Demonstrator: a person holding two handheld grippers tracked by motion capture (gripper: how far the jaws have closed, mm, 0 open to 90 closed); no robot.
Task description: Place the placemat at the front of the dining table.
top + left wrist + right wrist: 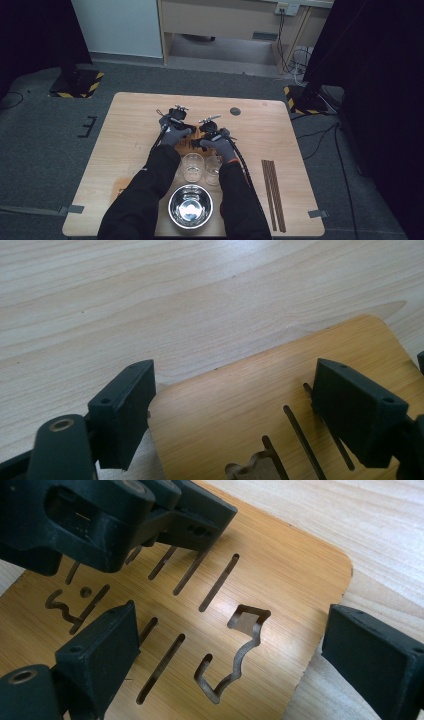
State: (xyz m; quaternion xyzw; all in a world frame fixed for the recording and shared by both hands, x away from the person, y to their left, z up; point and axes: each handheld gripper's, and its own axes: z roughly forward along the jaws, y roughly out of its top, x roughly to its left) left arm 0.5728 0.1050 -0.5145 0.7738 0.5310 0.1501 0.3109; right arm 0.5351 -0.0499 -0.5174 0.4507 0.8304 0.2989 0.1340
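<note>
Hovering at the centre of the high view, both grippers are sitting over a slotted bamboo board (280,580) lying flat on the wooden table (125,130). The left gripper (232,405) is standing with jaws wide, straddling the board's rounded corner — nothing pinched between them. The right gripper (227,652) is likewise gaping wide above the slots and a curved cutout. Lower in the high view are sitting two glasses (193,167), a steel bowl (190,206) and chopsticks (272,192).

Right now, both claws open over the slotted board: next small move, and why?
Probably close the left claw on the slotted bamboo board's corner. Its jaws already straddle that edge, open, with nothing pinched. The right claw hangs open over the cutouts, its jaws either side of the board edge.
</note>
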